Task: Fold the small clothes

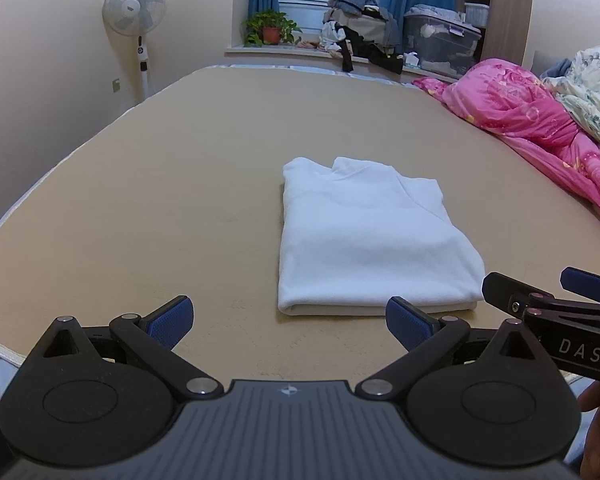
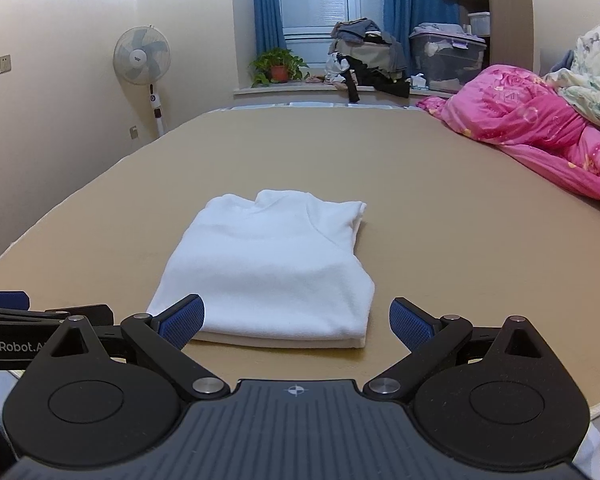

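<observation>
A white garment (image 1: 364,240) lies folded into a neat rectangle on the tan bed surface (image 1: 160,200); it also shows in the right wrist view (image 2: 272,268). My left gripper (image 1: 288,322) is open and empty, just short of the garment's near edge and slightly left of it. My right gripper (image 2: 296,322) is open and empty, at the garment's near edge with its left fingertip (image 2: 184,320) in front of the fold. The right gripper also shows at the right edge of the left wrist view (image 1: 544,292), beside the garment's near right corner.
A pink quilt (image 1: 540,120) and a floral quilt (image 1: 592,84) are heaped along the bed's right side. A standing fan (image 1: 136,12) is at the far left wall. A clothes pile (image 1: 364,28), a plant (image 1: 272,26) and a storage bin (image 1: 440,40) sit on the window ledge.
</observation>
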`<state>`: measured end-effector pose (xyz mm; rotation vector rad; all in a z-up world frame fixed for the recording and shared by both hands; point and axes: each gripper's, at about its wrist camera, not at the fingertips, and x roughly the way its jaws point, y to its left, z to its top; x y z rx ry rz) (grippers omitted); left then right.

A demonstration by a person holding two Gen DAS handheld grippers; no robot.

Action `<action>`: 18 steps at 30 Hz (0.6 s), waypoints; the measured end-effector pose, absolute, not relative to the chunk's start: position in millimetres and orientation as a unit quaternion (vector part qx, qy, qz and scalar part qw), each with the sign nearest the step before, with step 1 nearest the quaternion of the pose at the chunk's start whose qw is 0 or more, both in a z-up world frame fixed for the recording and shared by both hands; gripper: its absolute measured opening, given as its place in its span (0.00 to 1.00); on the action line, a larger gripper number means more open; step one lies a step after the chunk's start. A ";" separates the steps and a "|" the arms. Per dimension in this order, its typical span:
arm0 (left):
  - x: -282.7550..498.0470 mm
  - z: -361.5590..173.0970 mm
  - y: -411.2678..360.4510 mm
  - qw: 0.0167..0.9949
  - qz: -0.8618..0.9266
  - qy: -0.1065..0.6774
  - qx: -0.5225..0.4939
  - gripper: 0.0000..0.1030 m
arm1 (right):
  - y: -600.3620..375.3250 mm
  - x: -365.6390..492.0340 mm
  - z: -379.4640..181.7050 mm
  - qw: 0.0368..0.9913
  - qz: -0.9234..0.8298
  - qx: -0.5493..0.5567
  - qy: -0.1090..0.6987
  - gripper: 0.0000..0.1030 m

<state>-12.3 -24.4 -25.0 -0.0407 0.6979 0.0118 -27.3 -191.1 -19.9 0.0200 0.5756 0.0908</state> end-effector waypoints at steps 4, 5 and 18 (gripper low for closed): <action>-12.6 -26.1 -25.0 0.939 0.006 0.343 -0.017 1.00 | -189.1 -27.9 -19.7 0.959 0.043 0.006 0.281 0.96; -12.7 -26.0 -25.1 0.939 0.006 0.342 -0.017 1.00 | -188.5 -28.3 -19.6 0.959 0.043 0.006 0.280 0.96; -9.8 -30.9 -26.5 0.938 0.008 0.346 -0.010 1.00 | -186.4 -27.4 -22.8 0.960 0.043 -0.001 0.278 0.96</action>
